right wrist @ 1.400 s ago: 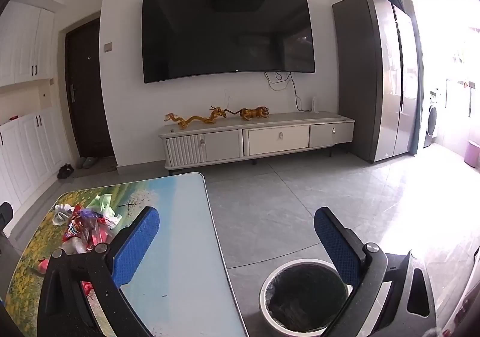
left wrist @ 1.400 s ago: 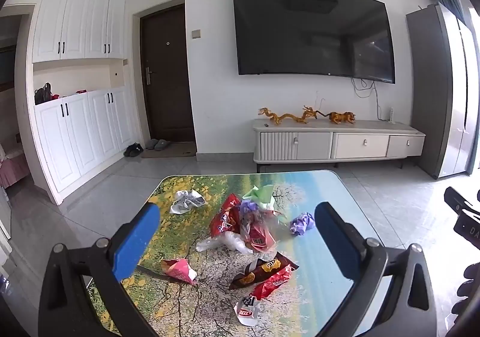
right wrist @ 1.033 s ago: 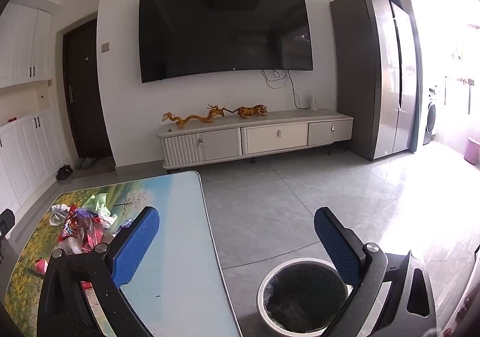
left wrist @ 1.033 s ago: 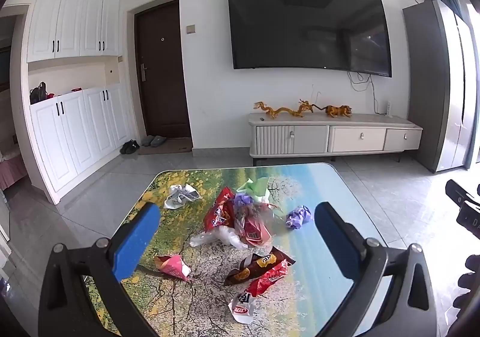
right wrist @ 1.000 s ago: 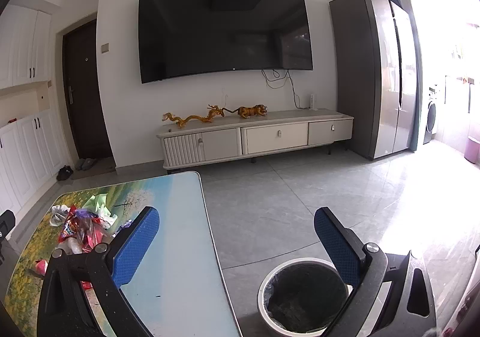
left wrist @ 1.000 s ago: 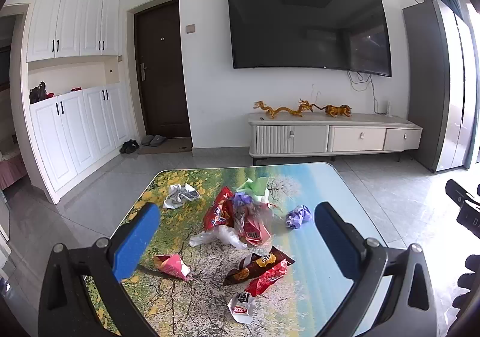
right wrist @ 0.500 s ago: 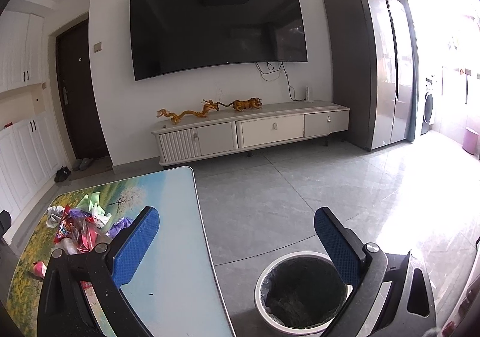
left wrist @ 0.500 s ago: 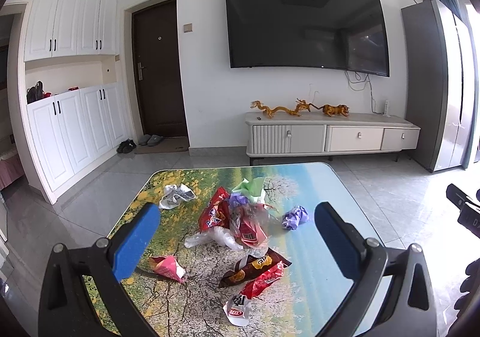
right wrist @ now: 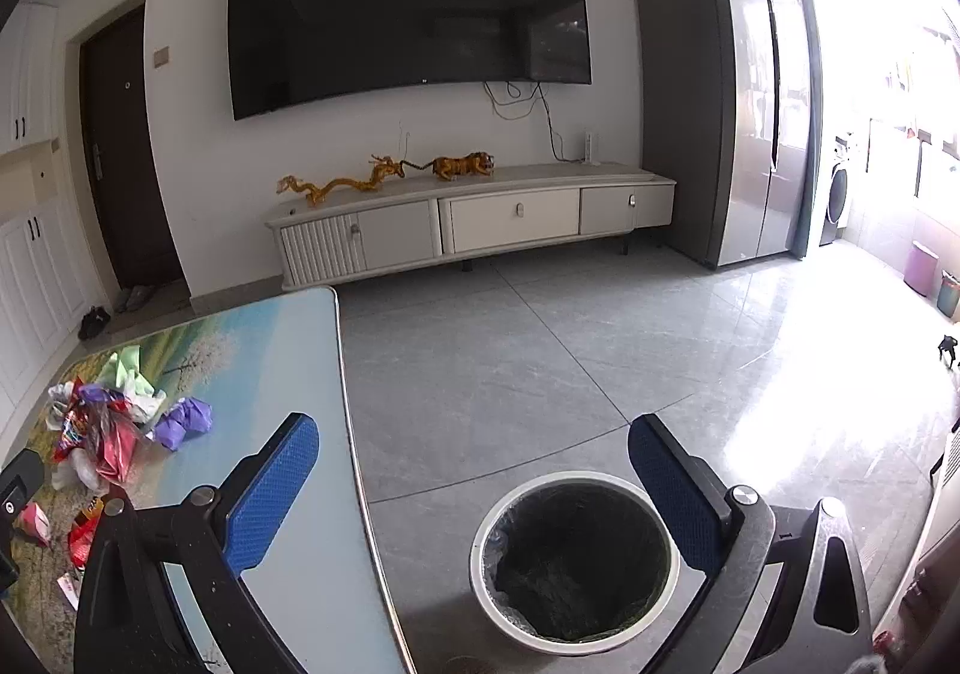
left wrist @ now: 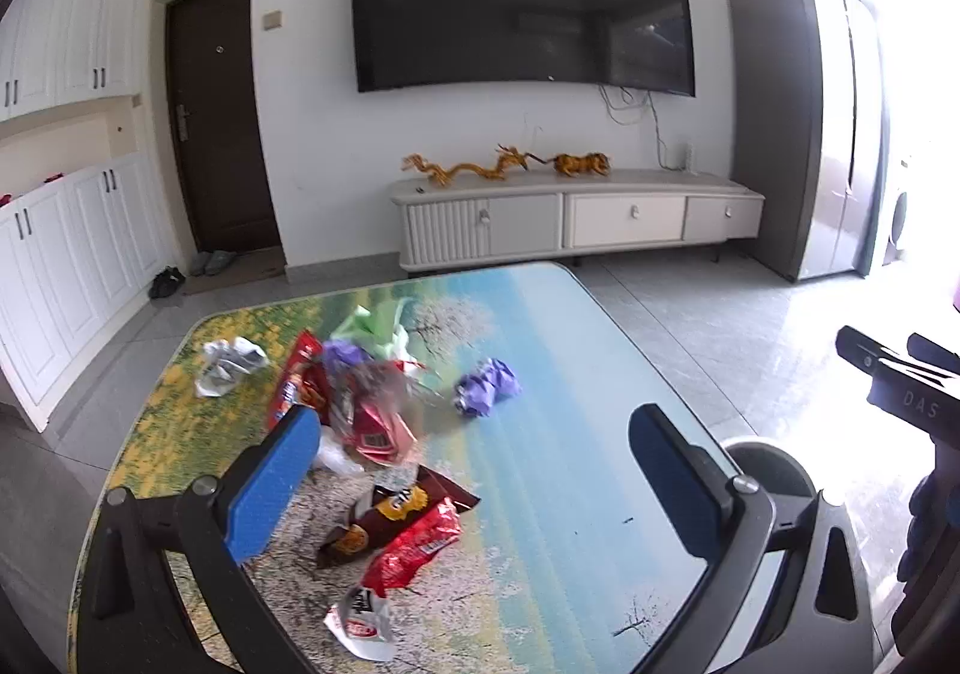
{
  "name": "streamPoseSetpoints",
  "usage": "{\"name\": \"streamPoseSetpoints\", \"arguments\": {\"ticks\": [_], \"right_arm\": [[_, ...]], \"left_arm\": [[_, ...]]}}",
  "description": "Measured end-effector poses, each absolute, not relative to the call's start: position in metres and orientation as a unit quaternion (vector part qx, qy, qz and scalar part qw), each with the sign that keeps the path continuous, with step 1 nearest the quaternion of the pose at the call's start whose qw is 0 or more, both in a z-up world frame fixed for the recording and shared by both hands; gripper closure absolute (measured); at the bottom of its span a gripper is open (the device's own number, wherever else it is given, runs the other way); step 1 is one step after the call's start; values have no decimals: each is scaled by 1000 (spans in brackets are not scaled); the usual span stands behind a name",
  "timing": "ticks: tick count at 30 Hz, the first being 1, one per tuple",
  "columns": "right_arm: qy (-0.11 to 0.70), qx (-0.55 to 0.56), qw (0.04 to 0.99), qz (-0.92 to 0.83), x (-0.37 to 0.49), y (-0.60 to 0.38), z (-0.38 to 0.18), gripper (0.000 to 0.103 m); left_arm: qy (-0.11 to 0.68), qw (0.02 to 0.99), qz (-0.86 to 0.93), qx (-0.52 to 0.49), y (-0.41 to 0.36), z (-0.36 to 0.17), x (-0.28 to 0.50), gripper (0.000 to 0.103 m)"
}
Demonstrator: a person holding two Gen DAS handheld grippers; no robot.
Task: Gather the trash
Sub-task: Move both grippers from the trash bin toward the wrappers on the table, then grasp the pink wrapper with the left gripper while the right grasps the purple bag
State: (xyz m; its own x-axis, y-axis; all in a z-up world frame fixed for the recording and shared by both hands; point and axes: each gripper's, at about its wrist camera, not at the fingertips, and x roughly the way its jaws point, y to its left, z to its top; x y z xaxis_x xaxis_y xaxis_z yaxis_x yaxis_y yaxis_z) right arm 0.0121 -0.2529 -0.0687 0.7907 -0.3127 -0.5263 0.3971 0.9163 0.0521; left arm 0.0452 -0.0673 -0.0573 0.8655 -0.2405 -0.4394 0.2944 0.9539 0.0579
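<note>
Left wrist view. Left gripper (left wrist: 474, 470) over the near part of the desk (left wrist: 576, 350), jaws spread wide, nothing between them. Trash heaped mid-desk: red snack wrapper (left wrist: 414, 551) and brown chip bag (left wrist: 393, 512) overlapping, closest in; small white-and-red packet (left wrist: 360, 623) at the near edge; crinkled clear-and-red bag (left wrist: 372, 410) in the pile; purple crumpled wad (left wrist: 486, 387) a little apart to the right; white crumpled paper (left wrist: 228, 365) off to the left; green paper (left wrist: 375, 323) at the back. Desk top glossy, printed landscape.

Risks, judged: foil wrappers thin, flat and slick, so the pads may skate over them or pinch two overlapping pieces at once; light scraps could get nudged off the edge.

Right wrist view. Right gripper (right wrist: 474, 482) hovering over floor beside the desk edge, jaws released, empty. Trash bin (right wrist: 576, 560) directly below: round, white rim, black liner, no visible contents. Same pile visible at far left, well apart from the bin. Carry across the gap could shed loose pieces onto the tile floor (right wrist: 540, 362).
</note>
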Motion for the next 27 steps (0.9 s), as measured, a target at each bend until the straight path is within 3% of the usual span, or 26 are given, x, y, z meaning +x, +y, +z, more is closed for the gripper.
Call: {"name": "streamPoseSetpoints", "arguments": {"ticks": [11,19,27], "right_arm": [[327,49,939,-90,76,-197,-90,1],[383,50,920,66,153,-134,-108,14],[412,77,902,108,213,-102,-124,23]], "left_arm": [[295,954,-47,36,21,-102,89,0],[316,949,8,20,113,-124,101,0],[373,927,-12,-24,130,-142,121,0]]}}
